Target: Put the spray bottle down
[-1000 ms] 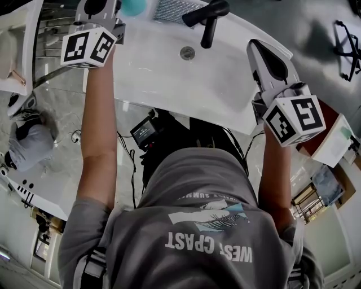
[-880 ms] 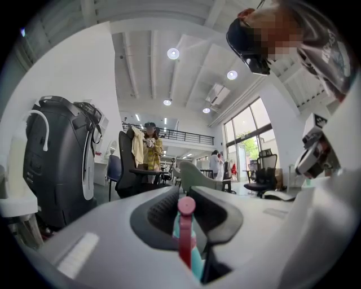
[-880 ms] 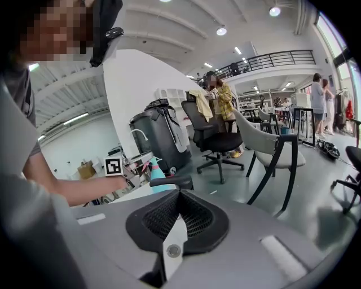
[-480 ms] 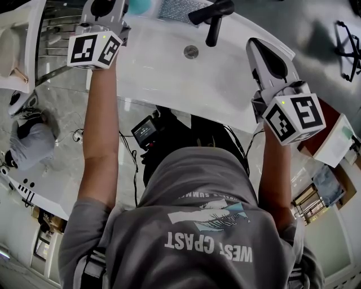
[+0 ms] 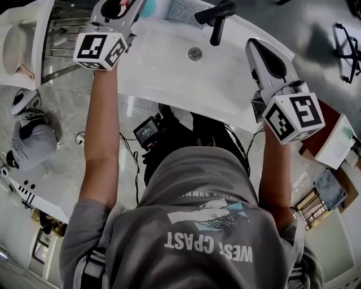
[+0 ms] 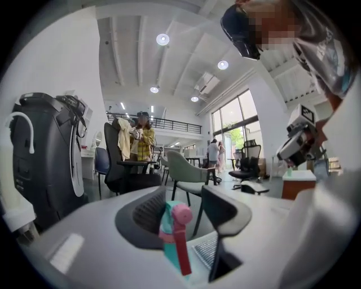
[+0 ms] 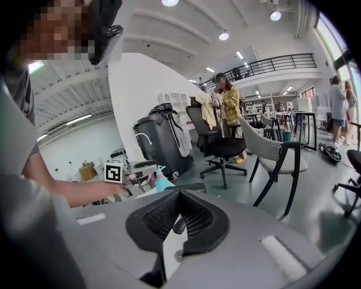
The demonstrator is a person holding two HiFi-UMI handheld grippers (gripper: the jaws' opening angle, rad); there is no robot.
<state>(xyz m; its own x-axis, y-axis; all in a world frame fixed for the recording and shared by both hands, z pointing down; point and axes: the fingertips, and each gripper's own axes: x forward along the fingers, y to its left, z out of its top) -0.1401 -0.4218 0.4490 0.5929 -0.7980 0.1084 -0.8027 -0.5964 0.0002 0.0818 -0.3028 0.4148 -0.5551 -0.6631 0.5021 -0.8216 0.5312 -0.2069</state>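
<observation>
**Tool opens around spray bottle at back of sink**

Left tool (image 6: pixel 183 197), reaching to the far rim of the white sink (image 5: pixel 169 62), has just been opening its jaws. They now stand well apart, with the spray bottle (image 6: pixel 168 242) upright between them. Its teal body and pink trigger face my camera, and a clear gap shows on the right side. I cannot tell whether the left jaw brushes it. The bottle's base is hidden behind the tool's own body, so I judge rather than see that it stands on the rim, just beside a ribbed grey mat (image 5: pixel 181 8).

To my reading the release is made and the put-down is nearly done. What remains is to draw the tool straight back without clipping the trigger and tipping the bottle.

The sink's basin holds nothing loose: only its drain (image 5: pixel 194 53), with the black faucet (image 5: pixel 217 17) arching over it. My right tool (image 7: pixel 179 197) hangs over the basin's near right edge, its jaws closed tip to tip on nothing.
</observation>
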